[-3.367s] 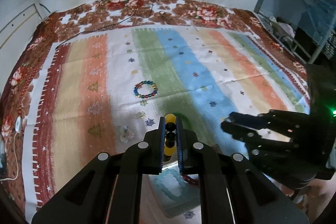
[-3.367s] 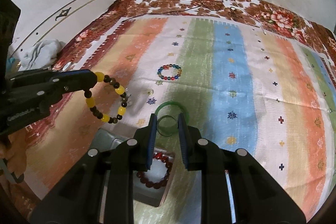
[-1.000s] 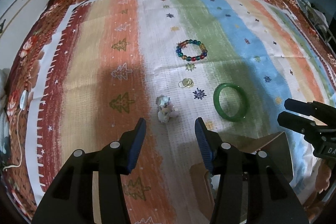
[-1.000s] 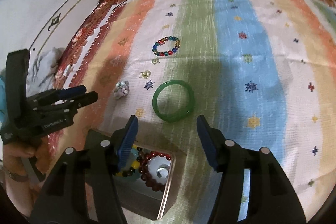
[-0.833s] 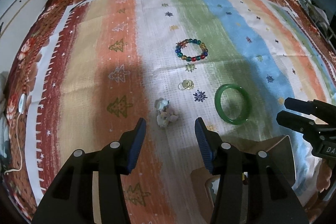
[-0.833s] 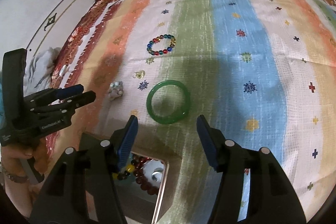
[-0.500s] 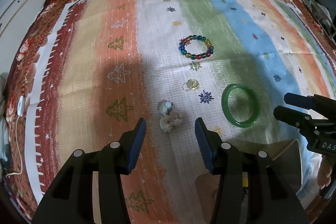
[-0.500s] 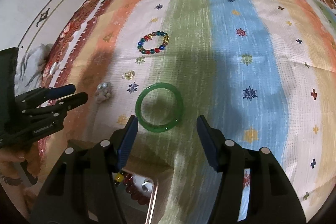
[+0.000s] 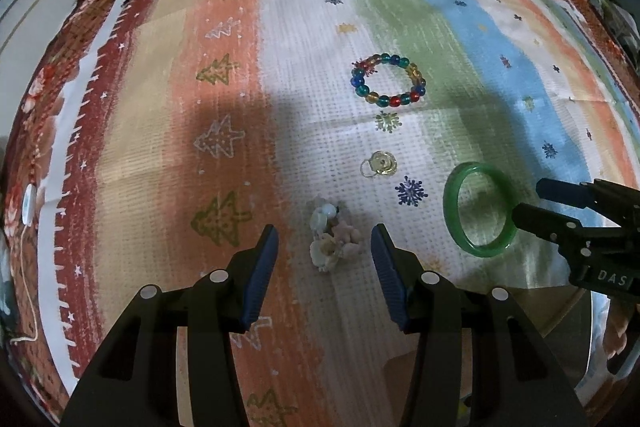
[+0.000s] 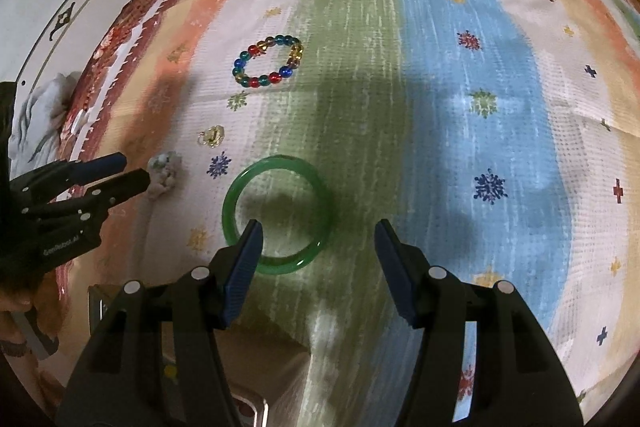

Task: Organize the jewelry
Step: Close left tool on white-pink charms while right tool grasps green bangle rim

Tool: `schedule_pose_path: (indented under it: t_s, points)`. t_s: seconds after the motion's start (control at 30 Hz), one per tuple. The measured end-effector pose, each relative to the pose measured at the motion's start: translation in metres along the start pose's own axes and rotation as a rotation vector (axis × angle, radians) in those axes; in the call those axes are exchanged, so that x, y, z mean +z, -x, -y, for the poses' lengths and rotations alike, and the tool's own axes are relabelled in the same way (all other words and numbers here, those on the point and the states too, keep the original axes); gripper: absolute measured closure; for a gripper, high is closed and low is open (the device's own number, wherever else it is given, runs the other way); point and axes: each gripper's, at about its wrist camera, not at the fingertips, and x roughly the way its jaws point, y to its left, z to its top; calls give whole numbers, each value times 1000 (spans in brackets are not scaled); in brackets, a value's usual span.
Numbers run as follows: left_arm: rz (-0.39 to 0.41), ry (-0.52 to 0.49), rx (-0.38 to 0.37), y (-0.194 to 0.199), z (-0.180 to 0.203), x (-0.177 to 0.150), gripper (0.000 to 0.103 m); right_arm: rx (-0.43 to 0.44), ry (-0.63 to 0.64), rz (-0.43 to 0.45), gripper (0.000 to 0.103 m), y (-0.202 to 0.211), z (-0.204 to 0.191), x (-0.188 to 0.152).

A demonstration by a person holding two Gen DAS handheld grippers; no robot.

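The left gripper (image 9: 324,255) hangs with fingers released around a small pale shell-like cluster ornament (image 9: 332,239) lying on the striped woven bedspread (image 9: 160,107). The right gripper (image 10: 318,251), fingers also released, hovers over the glossy green bangle (image 10: 276,213). Farther off lie a multicoloured glass-bead bracelet (image 9: 388,79) and a small gold pendant (image 9: 380,165).

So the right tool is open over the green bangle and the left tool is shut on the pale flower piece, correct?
Not quite: the left tool is open, with the pale flower piece lying loose between its fingers, as the left wrist view shows. The right tool is open over the green bangle.
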Motion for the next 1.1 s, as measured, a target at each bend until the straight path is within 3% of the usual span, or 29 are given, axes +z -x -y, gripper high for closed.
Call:
schedule_pose_path:
  t_s: [0.3,0.5,0.53,0.57,0.67,1.1]
  points:
    - [-47,2,-17,-22,1,5,55,-5,6,-43,44,-16,0,6]
    - [-65,-9,-4,-33,-3,4,64,-5,13,-48,47,-19,1,8]
    - [-62,-10,-6,-33,-3,4,76,-17,16,-48,54,-20,1,8]
    - [-63,-9,-10,-33,-3,4,81,-36,19,-44,71,-20,1,8]
    - [-68,-23,-14,-32,-2,3,85,-47,18,-41,93,-20,4,7]
    - [-14,-32,-58,-8,7,9,87,-38,35,4,94,-3,2,5]
